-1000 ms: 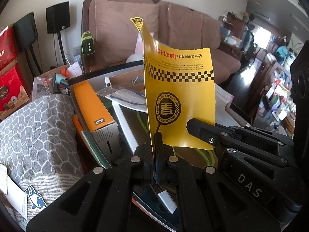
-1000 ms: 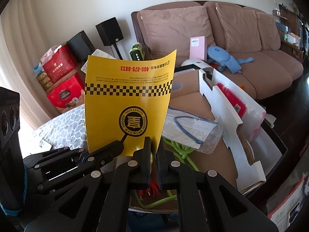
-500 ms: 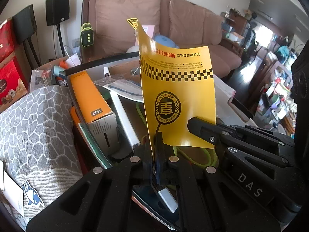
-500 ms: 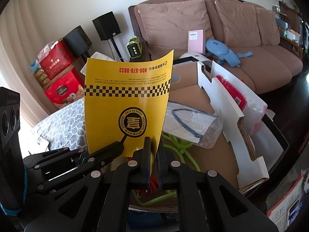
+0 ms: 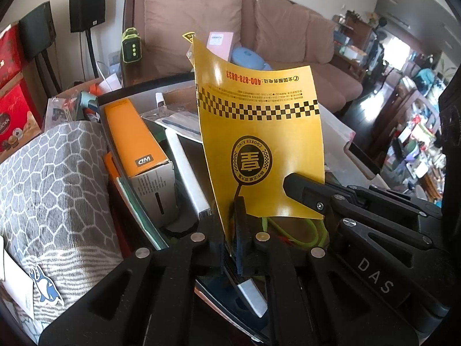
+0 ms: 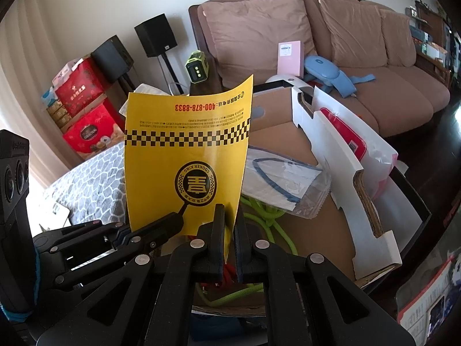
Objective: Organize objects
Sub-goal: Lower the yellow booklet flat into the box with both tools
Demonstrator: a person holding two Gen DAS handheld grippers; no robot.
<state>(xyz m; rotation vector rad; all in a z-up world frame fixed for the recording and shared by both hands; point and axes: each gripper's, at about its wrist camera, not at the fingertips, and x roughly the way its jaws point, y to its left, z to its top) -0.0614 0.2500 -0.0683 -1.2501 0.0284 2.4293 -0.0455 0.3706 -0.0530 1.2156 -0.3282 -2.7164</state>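
A yellow leaflet (image 5: 259, 132) with a black checkered band and a round logo stands upright over the clutter, its print upside down. My left gripper (image 5: 232, 216) has the leaflet's lower left corner between its pads, and its jaws are opening slightly. My right gripper (image 6: 229, 225) is shut on the lower right corner of the same leaflet (image 6: 187, 155). Each gripper shows in the other's view: the right gripper (image 5: 291, 181) on the sheet's right edge, the left gripper (image 6: 175, 220) on its left edge.
Below lie an orange WD box (image 5: 129, 132), a grey patterned cloth (image 5: 54, 178), a green cord (image 6: 265, 222), a bagged face mask (image 6: 279, 178) and a white cardboard insert (image 6: 345, 173). A brown sofa (image 6: 374, 43) stands behind, red gift boxes (image 6: 86, 115) at the left.
Both grippers keep hold of the leaflet, which stays upright. The clutter beneath has slid a little lower in both views.
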